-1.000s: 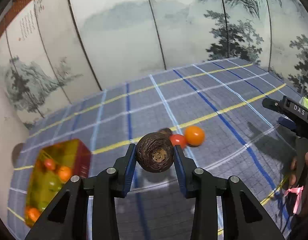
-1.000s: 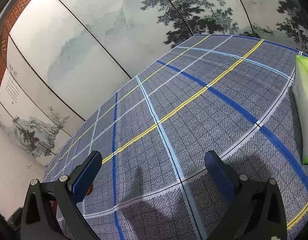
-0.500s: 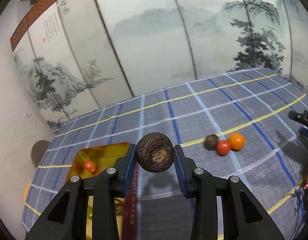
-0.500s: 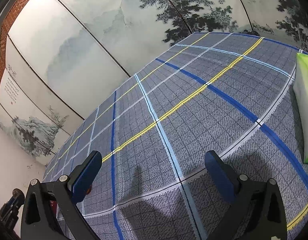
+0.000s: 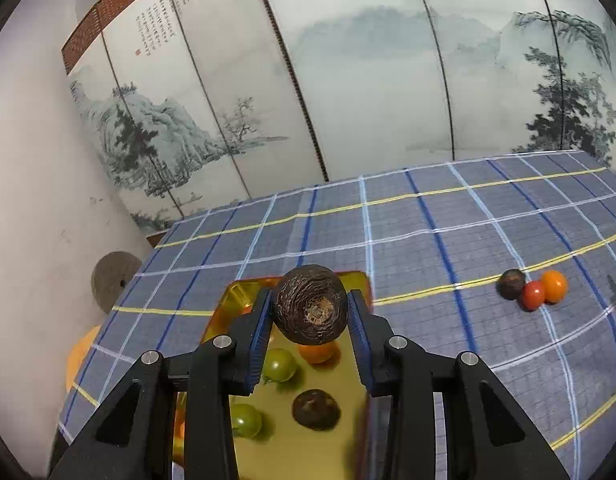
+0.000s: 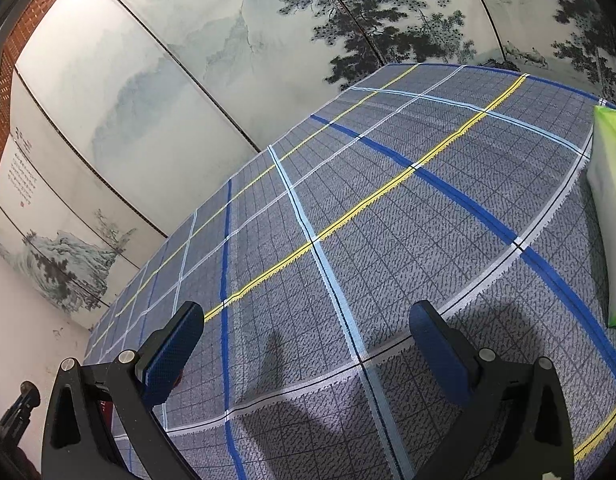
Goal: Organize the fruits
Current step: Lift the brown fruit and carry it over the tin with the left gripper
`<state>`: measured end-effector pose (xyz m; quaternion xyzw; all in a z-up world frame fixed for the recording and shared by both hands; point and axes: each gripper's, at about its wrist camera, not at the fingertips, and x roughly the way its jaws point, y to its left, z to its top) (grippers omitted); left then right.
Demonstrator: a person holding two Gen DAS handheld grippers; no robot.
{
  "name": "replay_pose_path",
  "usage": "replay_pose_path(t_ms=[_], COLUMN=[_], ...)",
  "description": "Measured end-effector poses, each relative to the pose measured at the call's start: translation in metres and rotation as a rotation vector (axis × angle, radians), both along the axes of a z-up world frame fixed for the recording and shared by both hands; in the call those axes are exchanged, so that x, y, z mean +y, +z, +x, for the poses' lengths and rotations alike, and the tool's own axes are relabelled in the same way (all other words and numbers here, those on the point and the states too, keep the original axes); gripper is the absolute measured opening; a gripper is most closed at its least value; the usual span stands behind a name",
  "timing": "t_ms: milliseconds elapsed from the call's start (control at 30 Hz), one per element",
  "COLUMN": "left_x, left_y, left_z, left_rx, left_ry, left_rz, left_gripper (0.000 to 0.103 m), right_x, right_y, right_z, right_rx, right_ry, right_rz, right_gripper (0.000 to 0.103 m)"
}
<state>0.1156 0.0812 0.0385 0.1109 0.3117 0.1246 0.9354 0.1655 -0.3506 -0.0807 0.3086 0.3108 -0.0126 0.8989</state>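
Observation:
My left gripper (image 5: 309, 312) is shut on a dark brown wrinkled fruit (image 5: 310, 309) and holds it above the yellow translucent tray (image 5: 355, 280). In the tray lie two green fruits (image 5: 280, 365), an orange fruit (image 5: 316, 351) and another dark brown fruit (image 5: 315, 409). On the cloth to the right sit a dark fruit (image 5: 512, 283), a red fruit (image 5: 533, 295) and an orange fruit (image 5: 554, 286), touching each other. My right gripper (image 6: 304, 344) is open and empty above the checked cloth.
The blue checked tablecloth (image 5: 427, 240) covers the table; its left edge drops off near the tray. A painted folding screen (image 5: 347, 80) stands behind. A green and white pack (image 6: 609, 208) lies at the right edge of the right wrist view.
My left gripper has swung left with the dark brown fruit, from beside the three loose fruits to over the tray. The right gripper has hardly moved.

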Motion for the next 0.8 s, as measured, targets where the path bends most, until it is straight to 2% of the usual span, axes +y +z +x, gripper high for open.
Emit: replay_pose_path(t_ms=[800], left_x=[0.015], left_y=[-0.013], left_z=[0.001], left_rx=[0.008], left_ry=[0.043], left_rz=[0.039], left_gripper=[0.038], right_x=[0.000], right_y=[0.002], right_z=[0.000], right_rx=[0.002], right_ry=[-0.002], right_rz=[0.000], right_gripper=[0.102])
